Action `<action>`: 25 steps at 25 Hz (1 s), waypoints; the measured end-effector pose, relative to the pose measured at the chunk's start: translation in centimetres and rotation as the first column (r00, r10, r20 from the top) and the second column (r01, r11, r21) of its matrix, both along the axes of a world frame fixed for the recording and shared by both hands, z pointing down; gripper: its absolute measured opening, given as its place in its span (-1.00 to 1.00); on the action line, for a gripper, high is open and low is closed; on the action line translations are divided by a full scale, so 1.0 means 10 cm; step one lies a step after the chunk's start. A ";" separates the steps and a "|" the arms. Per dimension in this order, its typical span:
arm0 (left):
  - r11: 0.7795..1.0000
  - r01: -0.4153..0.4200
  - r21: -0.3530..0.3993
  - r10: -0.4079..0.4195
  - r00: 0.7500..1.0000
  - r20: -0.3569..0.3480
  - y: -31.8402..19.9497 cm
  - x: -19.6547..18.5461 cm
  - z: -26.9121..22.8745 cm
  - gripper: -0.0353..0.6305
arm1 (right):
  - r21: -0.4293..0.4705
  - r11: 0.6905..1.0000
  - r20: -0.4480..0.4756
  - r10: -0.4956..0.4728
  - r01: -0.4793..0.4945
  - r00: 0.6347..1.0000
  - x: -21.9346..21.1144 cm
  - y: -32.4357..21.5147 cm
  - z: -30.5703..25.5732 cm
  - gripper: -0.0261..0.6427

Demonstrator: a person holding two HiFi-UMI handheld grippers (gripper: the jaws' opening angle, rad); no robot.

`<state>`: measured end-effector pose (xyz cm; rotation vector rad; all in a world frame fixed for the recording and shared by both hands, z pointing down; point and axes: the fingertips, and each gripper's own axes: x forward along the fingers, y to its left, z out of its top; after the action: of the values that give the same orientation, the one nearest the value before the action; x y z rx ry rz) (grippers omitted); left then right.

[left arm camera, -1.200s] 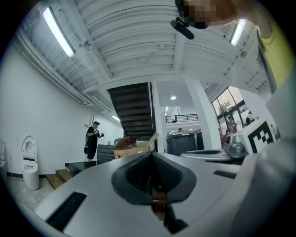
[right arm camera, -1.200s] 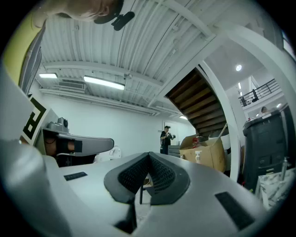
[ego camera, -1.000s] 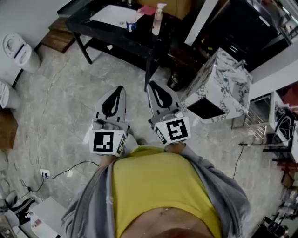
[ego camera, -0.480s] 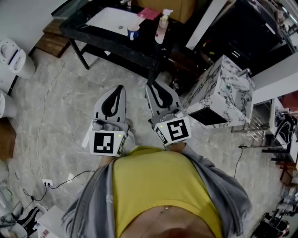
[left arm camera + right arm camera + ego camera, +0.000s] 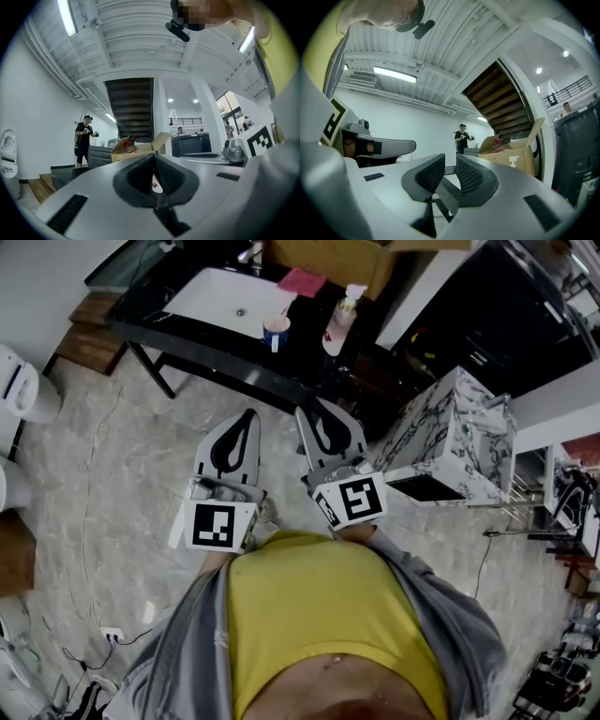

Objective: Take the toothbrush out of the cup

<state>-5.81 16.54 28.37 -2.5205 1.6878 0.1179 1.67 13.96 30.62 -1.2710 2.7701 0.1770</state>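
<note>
A blue cup [image 5: 276,332] stands on the black table [image 5: 206,348], right of the white sink [image 5: 230,298], with a pale toothbrush handle sticking out of it. Both grippers are held level over the floor, well short of the table. My left gripper [image 5: 248,415] [image 5: 153,159] has its jaws together with nothing in them. My right gripper [image 5: 310,412] [image 5: 450,161] shows a gap between its pads [image 5: 429,173]; its jaws are opening and nothing is between them. The cup appears in neither gripper view.
A soap pump bottle [image 5: 339,322] and a red cloth [image 5: 302,281] sit near the cup. A marbled white cabinet [image 5: 441,427] stands to the right, a toilet [image 5: 19,381] far left. Cables and a power strip [image 5: 112,634] lie on the floor. A person [image 5: 83,138] stands far off.
Both grippers have been carried forward toward the black table. The sink, cup and soap bottle now sit lower and larger in the head view.
</note>
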 end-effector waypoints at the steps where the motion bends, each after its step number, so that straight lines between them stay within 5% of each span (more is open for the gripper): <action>1: 1.000 -0.009 -0.003 0.009 1.000 -0.003 -0.08 -0.04 0.01 -0.89 | -0.002 1.000 0.001 0.008 -0.008 1.000 -0.04 -0.08 0.01 -0.67; 10: 0.995 -0.101 -0.025 0.102 0.995 0.003 -0.72 -0.16 0.05 -0.89 | -0.023 0.996 0.009 0.084 -0.083 0.996 -0.21 -0.68 0.08 -0.67; 25: 0.997 -0.067 -0.032 0.067 0.998 0.002 -1.68 -0.37 0.12 -0.89 | -0.044 0.991 -0.008 0.123 -0.123 0.992 -0.21 -1.78 0.23 -0.65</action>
<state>-9.52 -0.26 29.52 -2.5999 1.6174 0.0930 -0.46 -3.79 32.92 -1.4549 2.7152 0.1278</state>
